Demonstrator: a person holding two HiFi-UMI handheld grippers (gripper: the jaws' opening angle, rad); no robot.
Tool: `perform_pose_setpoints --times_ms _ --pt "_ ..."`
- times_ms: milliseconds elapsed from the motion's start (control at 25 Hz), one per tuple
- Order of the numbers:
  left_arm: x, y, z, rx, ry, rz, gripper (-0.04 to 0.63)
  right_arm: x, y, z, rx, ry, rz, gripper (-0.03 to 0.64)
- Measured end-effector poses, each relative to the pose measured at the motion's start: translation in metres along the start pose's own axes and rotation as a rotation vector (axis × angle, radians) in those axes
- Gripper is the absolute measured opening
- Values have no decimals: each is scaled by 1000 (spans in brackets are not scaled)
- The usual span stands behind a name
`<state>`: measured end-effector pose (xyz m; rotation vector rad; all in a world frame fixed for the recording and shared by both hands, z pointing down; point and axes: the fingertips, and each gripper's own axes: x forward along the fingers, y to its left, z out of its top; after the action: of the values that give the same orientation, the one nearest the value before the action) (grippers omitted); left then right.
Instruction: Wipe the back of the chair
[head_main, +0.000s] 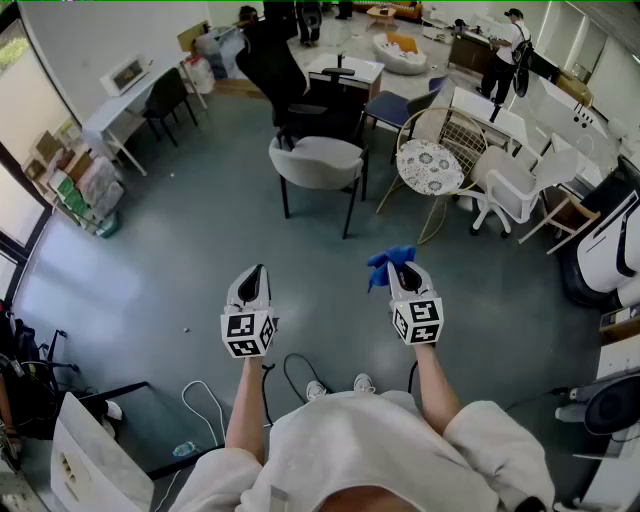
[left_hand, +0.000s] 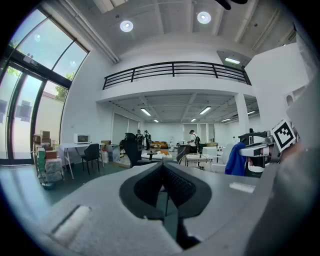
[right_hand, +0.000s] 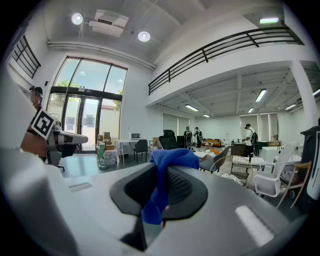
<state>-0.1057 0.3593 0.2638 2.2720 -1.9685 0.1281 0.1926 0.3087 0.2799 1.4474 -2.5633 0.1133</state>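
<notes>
A grey padded chair (head_main: 318, 160) on black legs stands on the floor some way ahead of me, beyond both grippers. My right gripper (head_main: 398, 268) is shut on a blue cloth (head_main: 388, 260), which bunches up above the jaws and hangs down between them (right_hand: 159, 187). My left gripper (head_main: 257, 270) is held level with it to the left, shut with nothing between its jaws (left_hand: 162, 172). The left gripper view also shows the blue cloth (left_hand: 235, 159) off to the right. Both grippers are well short of the chair, over bare floor.
Behind the grey chair are a black office chair (head_main: 268, 60), a wire chair with a patterned round cushion (head_main: 430, 165) and a white chair (head_main: 515, 185). A white desk (head_main: 125, 100) stands at the left. Cables (head_main: 290, 372) lie by my feet. A person (head_main: 505, 50) stands at the back right.
</notes>
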Motion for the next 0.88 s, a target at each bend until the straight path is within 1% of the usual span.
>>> perform_pose_setpoints --times_ms 320,520,880 --pt "4 14 -1 6 6 -14 0 8 9 1 -3 6 -14 40" --pt "10 26 1 5 -1 -38 -1 15 18 6 20 -6 -22 41" --pt "22 66 -12 12 8 -74 -1 42 45 4 5 -4 -50 41"
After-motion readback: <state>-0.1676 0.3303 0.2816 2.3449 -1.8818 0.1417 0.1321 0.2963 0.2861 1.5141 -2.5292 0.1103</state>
